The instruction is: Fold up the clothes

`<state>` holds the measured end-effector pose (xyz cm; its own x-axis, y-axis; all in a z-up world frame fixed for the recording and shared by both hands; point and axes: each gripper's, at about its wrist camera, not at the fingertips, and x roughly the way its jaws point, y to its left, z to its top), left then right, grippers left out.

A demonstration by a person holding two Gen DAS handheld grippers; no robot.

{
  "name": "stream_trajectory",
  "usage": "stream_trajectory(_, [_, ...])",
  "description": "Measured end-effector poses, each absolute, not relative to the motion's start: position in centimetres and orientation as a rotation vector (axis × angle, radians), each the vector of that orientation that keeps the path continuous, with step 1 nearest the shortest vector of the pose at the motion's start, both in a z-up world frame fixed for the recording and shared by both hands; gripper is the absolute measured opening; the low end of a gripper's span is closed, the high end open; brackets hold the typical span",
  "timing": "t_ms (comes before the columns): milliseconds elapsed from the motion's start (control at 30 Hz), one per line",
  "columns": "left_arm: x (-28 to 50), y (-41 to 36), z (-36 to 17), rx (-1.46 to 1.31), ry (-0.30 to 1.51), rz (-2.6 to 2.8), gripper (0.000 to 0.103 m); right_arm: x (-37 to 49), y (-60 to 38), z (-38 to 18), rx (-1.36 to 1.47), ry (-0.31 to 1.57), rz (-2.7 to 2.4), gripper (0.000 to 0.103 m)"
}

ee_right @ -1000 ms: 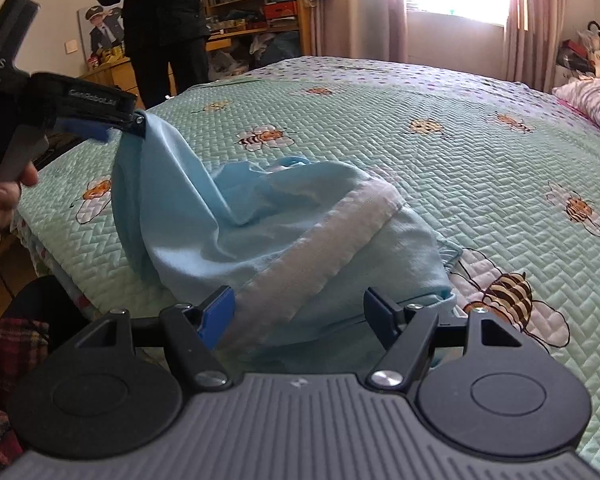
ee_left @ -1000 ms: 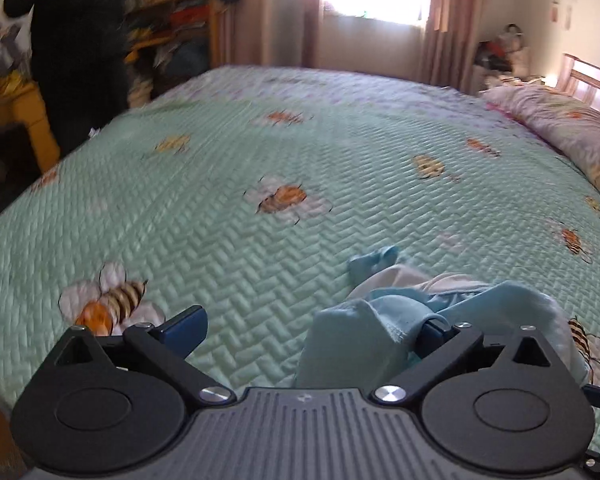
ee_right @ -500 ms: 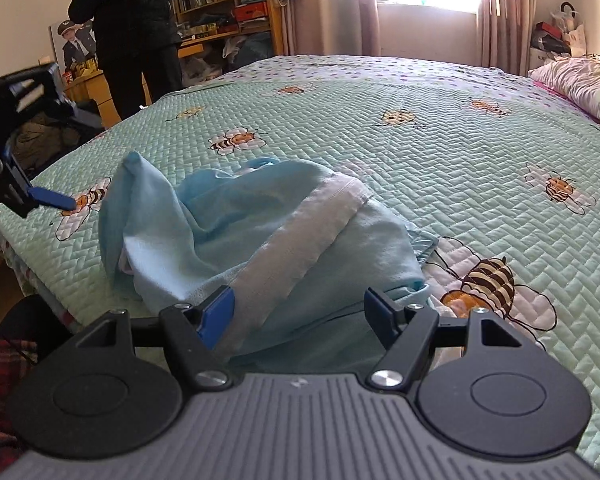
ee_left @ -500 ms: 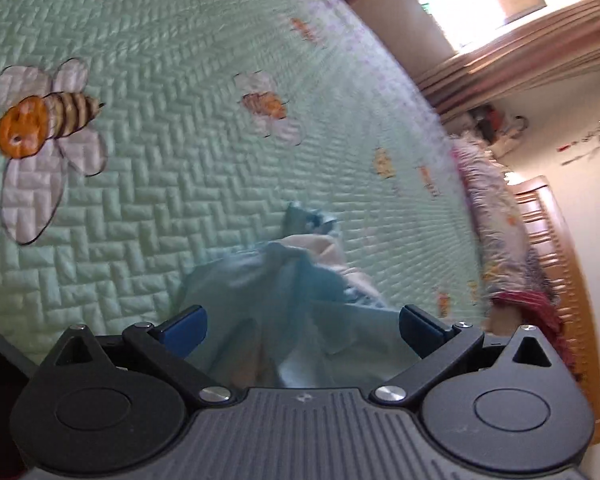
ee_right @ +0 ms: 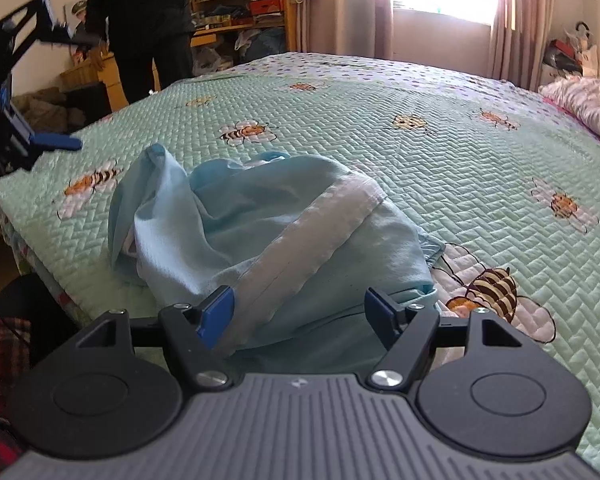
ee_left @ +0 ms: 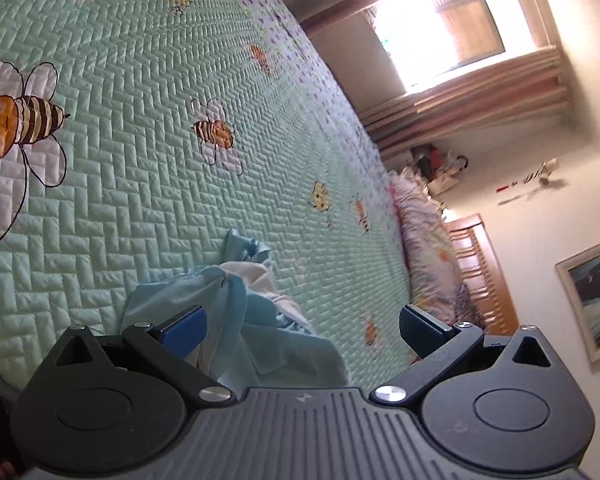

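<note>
A crumpled light-blue garment (ee_right: pixel 260 220) with a white band lies heaped near the front left corner of the green bee-print quilt (ee_right: pixel 420 152). My right gripper (ee_right: pixel 298 312) sits low over its near edge. Its jaws are opening, with cloth lying between the blue pads (ee_right: pixel 216 314) and neither pad pressing on it. My left gripper (ee_right: pixel 54 74) hangs open off the bed's left edge, apart from the cloth and rolled on its side. In the left wrist view the left gripper (ee_left: pixel 302 326) is wide open above the garment (ee_left: pixel 220 304), holding nothing.
A person in dark clothes (ee_right: pixel 140 20) stands by a bookshelf (ee_right: pixel 244 0) past the bed's far left corner. A floral pillow (ee_right: pixel 588 108) and wooden headboard (ee_left: pixel 480 280) bound the right side. The bed edge (ee_right: pixel 16 216) drops off at the left.
The left gripper let go of the raised corner of the garment, which sank onto the heap. It then rolled over and drew away to the left. The right gripper stayed put, its jaws slightly wider.
</note>
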<state>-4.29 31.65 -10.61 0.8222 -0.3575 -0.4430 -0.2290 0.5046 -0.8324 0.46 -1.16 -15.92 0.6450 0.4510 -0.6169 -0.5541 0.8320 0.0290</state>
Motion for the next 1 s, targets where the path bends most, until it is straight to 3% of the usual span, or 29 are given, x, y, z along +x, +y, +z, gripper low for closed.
stream_trajectory(67, [-4.4,31.8,-10.6,-1.068,0.621,-0.095,0.102,0.3,-0.6,-16.3,-0.219,0.644,0.58,0.08])
stream_trajectory(600, [-4.4,31.8,-10.9,-1.066,0.635,-0.122,0.102,1.7,1.8,-19.0,-0.363,0.678,0.542,0.077])
stream_trajectory(833, [-4.4,31.7,-11.3,-1.051,0.659,-0.116,0.102,1.8,2.3,-19.5,-0.387,0.674,0.499,0.048])
stream_trajectory(867, [-4.4,31.8,-11.4,-1.048,0.663,-0.113,0.102,1.8,2.3,-19.6,-0.386,0.673,0.493,0.038])
stream_trajectory(1000, [-4.8,32.1,-11.7,-1.049,0.671,-0.11,0.102,2.6,1.7,-19.6,-0.349,0.69,0.485,0.023])
